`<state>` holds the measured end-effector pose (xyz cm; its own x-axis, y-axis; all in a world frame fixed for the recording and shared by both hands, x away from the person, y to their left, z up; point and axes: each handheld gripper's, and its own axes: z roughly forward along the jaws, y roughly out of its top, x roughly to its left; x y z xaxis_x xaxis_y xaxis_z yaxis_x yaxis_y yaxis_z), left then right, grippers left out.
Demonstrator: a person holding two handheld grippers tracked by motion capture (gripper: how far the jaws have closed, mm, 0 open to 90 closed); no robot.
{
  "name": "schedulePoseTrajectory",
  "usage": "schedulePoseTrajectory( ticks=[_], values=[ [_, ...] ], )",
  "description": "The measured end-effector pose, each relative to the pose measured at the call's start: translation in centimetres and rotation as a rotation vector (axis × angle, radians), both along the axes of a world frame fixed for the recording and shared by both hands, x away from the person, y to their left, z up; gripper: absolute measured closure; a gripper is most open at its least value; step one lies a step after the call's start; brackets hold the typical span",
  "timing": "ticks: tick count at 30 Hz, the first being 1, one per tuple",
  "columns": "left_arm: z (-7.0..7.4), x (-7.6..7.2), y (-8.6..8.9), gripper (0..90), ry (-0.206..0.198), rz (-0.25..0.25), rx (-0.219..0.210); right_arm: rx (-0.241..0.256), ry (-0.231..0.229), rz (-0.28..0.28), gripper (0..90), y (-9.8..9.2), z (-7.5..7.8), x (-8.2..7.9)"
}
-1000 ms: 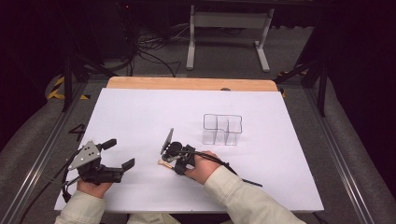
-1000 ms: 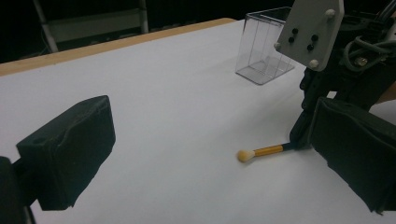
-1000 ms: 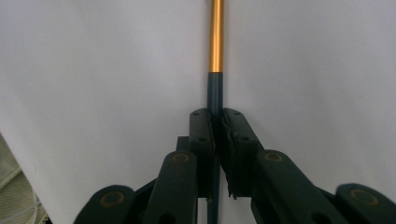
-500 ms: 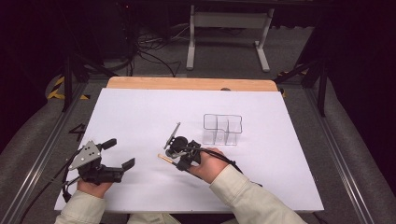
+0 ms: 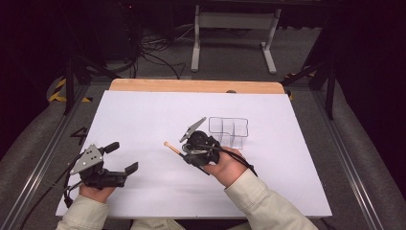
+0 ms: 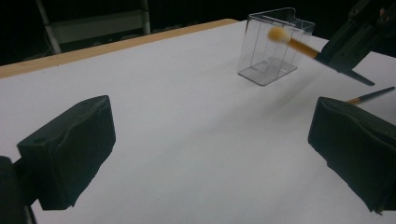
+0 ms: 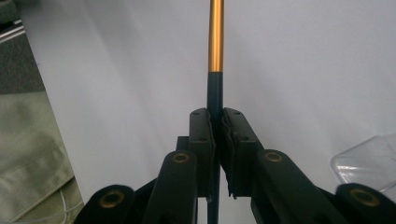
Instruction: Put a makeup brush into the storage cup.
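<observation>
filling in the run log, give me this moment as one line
right gripper: shut on brush | brush lifted off white table | left gripper: open, idle | clear organizer: upright beside right gripper

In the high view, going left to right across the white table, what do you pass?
Left tool, then the tan tip of the brush, then the right tool gripping that brush, then the clear box.

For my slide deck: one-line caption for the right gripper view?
Right gripper jaws shut on a slim brush handle, dark then gold, above the white table.
</observation>
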<state>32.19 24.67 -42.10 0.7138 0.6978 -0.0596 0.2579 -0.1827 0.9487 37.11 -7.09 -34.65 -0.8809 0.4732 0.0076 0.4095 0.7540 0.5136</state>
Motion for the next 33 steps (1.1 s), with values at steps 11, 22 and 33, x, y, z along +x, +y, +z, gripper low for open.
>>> schedulePoseTrajectory(
  ticks=[11,22,33],
  values=[
    [0.0,0.0,-0.1,1.6,0.000,-0.001,0.000,0.125,-0.104,-0.022,83.2,-2.5,2.0,-0.6],
    [0.0,0.0,-0.1,1.6,0.002,-0.001,0.002,0.274,-0.257,-0.043,83.2,-4.9,2.7,-1.5],
    [0.0,0.0,-0.1,1.7,0.004,-0.004,0.001,0.360,-0.353,-0.052,83.2,-6.1,2.6,-1.9]
  ],
)
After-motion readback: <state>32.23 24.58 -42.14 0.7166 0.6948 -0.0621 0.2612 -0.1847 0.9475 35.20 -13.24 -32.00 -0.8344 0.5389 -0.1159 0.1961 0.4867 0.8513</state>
